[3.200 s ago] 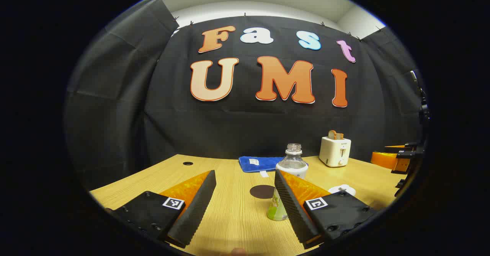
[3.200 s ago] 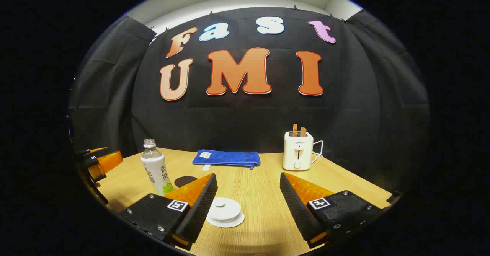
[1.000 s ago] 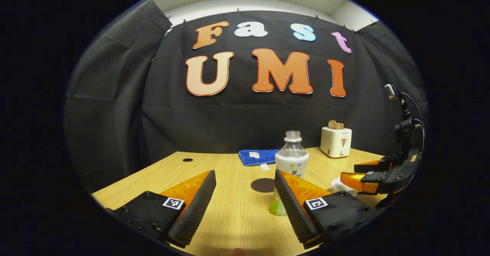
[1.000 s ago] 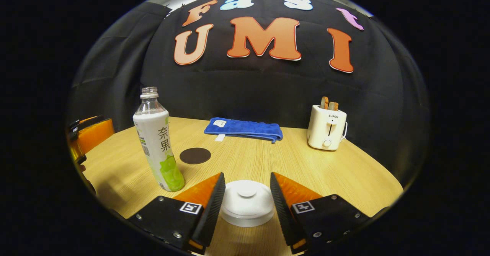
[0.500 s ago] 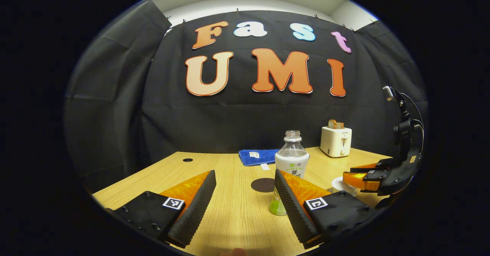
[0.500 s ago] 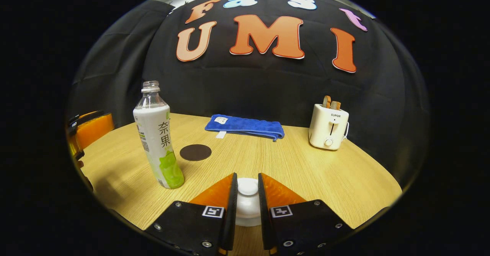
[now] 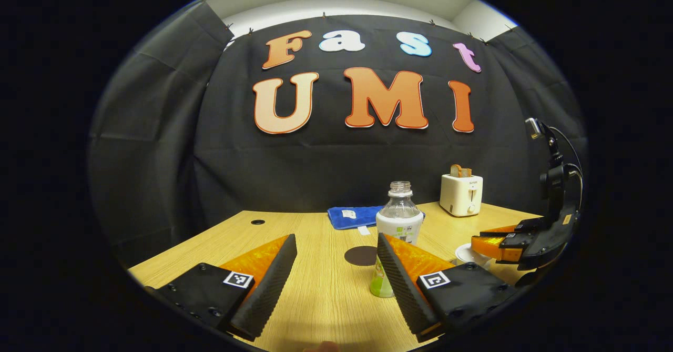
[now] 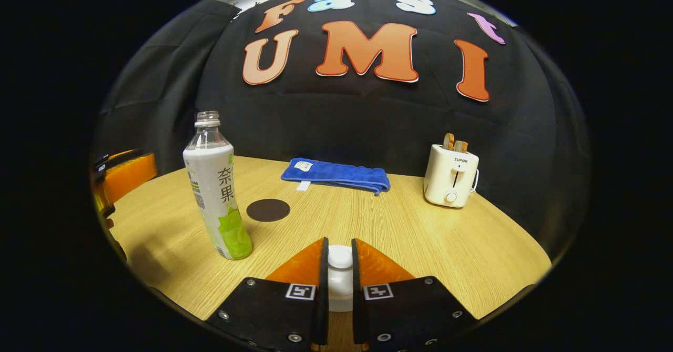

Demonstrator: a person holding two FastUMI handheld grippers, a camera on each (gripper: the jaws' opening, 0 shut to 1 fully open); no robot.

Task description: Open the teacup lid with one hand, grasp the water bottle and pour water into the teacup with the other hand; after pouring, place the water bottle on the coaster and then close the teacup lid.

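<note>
In the right gripper view, the right gripper [image 8: 337,268] has its jaws drawn in tight on the small knob of the white teacup lid [image 8: 339,257], one finger pressing each side, with the lid sitting low over the table [image 8: 452,247]. Taking the water bottle [image 8: 215,183] as the landmark: it stands upright and uncapped on the table, to the left of the lid and well apart from it. The dark round coaster [image 8: 268,210] lies just behind and to the right of the bottle. A blue towel [image 8: 336,175] is farther behind the bottle, and a white toaster [image 8: 451,176] stands far to its right. In the left gripper view, the left gripper [image 7: 332,268] hovers in front of the bottle with its jaws wide apart, holding nothing; the bottle shows just behind its right finger.
</note>
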